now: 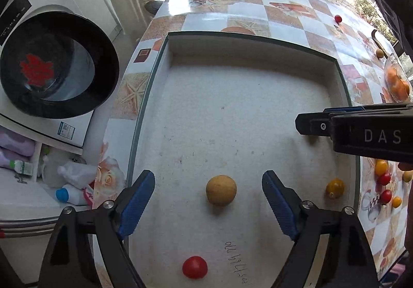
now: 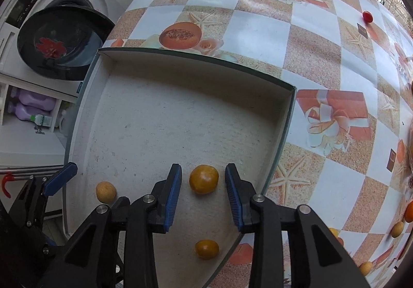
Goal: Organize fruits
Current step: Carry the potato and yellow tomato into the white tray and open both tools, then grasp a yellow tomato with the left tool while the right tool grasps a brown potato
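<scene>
Jaws of the left gripper (image 1: 208,200) are spread wide around a tan fruit (image 1: 221,190), untouched; the right gripper (image 2: 203,182) is parted beside a yellow tomato (image 2: 204,179), unclamped.

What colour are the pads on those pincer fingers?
Blue, ribbed pads on black arms; clearest in the right wrist view.

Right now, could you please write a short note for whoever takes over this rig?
Left tool: open, a tan round fruit lying free between its fingers in the white tray.
Right tool: open around a yellow tomato, pads not touching it.
Done: the tray also holds a red tomato and a second yellow tomato.
Left: a small pile of tomatoes and a lone red tomato sit on the tablecloth.
</scene>
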A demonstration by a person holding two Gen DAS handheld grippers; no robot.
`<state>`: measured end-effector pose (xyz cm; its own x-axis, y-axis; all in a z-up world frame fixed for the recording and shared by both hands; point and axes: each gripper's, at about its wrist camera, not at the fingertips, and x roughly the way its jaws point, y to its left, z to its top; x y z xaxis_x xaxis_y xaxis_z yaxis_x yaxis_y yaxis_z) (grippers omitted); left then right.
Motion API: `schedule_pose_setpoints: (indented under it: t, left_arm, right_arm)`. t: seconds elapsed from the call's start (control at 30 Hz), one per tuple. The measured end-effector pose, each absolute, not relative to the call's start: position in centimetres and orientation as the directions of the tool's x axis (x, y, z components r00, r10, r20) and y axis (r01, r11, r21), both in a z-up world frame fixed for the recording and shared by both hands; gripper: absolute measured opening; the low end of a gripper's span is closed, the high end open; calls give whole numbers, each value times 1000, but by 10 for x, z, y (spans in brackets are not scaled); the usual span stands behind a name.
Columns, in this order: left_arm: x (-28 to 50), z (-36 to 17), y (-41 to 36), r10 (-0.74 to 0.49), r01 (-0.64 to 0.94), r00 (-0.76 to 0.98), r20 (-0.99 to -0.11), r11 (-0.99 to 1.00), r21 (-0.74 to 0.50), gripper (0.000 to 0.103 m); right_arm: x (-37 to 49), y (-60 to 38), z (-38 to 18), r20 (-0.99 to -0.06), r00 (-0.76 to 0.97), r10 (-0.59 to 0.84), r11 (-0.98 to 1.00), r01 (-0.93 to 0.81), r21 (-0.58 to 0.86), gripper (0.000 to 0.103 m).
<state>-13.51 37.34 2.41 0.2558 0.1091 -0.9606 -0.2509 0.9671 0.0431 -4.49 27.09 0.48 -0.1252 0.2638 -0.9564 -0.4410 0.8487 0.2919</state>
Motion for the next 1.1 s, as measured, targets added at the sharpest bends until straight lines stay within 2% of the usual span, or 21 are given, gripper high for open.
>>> schedule_pose_setpoints:
  t: [0.1,0.17,0.43,0.87,1.1]
  left_arm:
    - [-136,27,373,112,-246,245,-963,968,49,86]
    - [-137,31,371,110,-242,245,-963,969,49,86]
    - [-138,46,343,106,-183,253,-962,981,60,86]
    - [-105,73,239,-1,20,304,-953,1000,6,86]
    - [-79,62,188,-54,89,279,-959,996,-30,86]
  right_arm:
    - [-44,268,17,-943,-121,309,840,-431,331,63]
    - [-44,265,29,-936,-103,337,837,-422,348,85]
    - [-44,215,51,-936,-70,346,883,-314,350,85]
    - [-57,49,44,-978,-37,205,978,-40,206,85]
    - [-64,-23,33,-989,-39,140,987,79,137,85]
